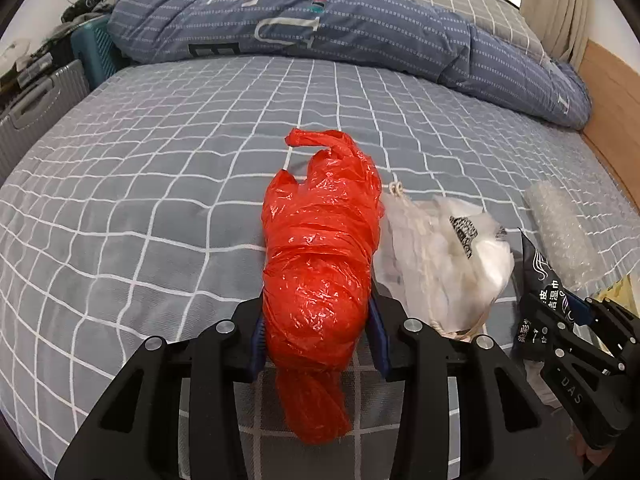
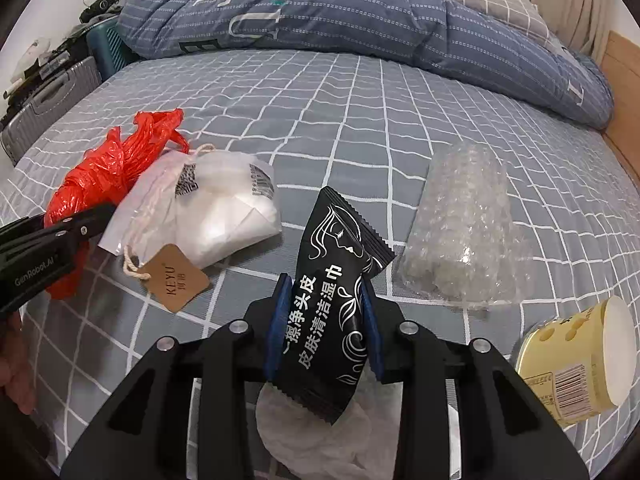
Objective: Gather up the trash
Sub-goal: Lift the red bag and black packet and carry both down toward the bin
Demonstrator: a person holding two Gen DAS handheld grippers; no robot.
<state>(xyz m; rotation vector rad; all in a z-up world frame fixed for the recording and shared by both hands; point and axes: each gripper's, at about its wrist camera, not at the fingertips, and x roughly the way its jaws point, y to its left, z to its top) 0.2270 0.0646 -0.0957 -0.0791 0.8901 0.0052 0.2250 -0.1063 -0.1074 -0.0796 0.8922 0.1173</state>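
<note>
A crumpled red plastic bag lies lengthwise on the checked bed sheet, and my left gripper is shut on its near end, blue pads pressing both sides. The same red plastic bag shows at the left of the right wrist view, with the left gripper on it. My right gripper is shut on a black wet-wipe packet with white writing, held upright. A crumpled white tissue lies under the packet. In the left wrist view the packet and right gripper sit at the right edge.
A clear bag holding white cloth with a brown tag lies between both grippers. A roll of bubble wrap and a pale yellow cup lie to the right. A folded blue quilt lines the far side; suitcases stand left.
</note>
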